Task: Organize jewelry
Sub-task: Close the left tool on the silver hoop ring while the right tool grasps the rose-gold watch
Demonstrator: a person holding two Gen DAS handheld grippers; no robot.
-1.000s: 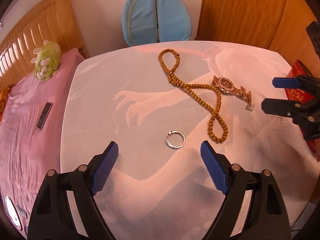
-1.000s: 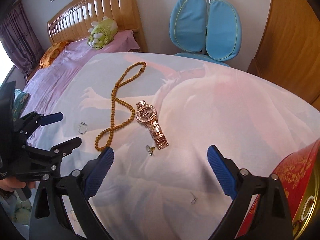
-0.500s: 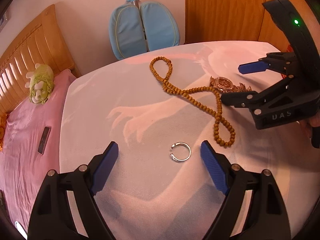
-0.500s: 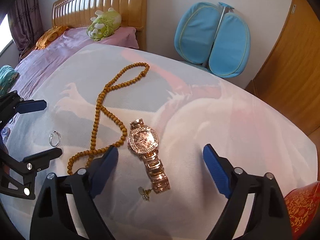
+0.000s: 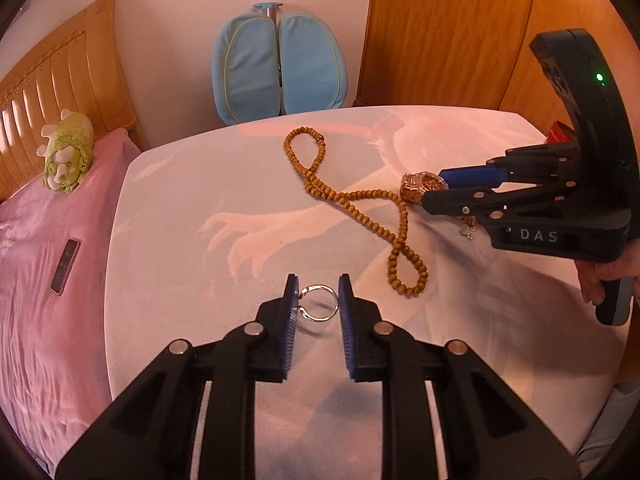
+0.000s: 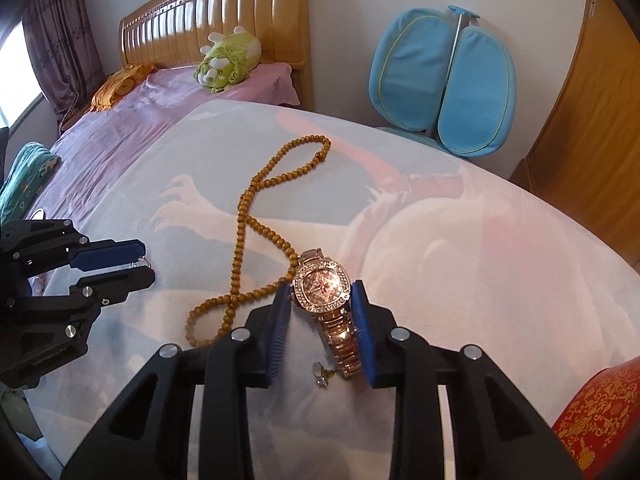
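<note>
On a white counter [image 5: 168,240], the left hand-held gripper [image 5: 318,300] has just been closing its blue pads around a silver ring [image 5: 319,307], touching it. The right hand-held gripper [image 6: 322,300], marked "DAS", has been closing onto a rose-gold watch [image 6: 322,288]. A wooden bead necklace [image 6: 256,236] lies between them.

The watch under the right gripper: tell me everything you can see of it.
The watch looks rose-gold, with a squarish case rimmed in small clear stones, a pinkish patterned dial and a metal link band. It lies flat, face up, on the white cloth, touching the wooden bead strand. The right gripper has just been closing; its blue pads flank the case, seemingly touching. An earring lies by the band's near end.
</note>
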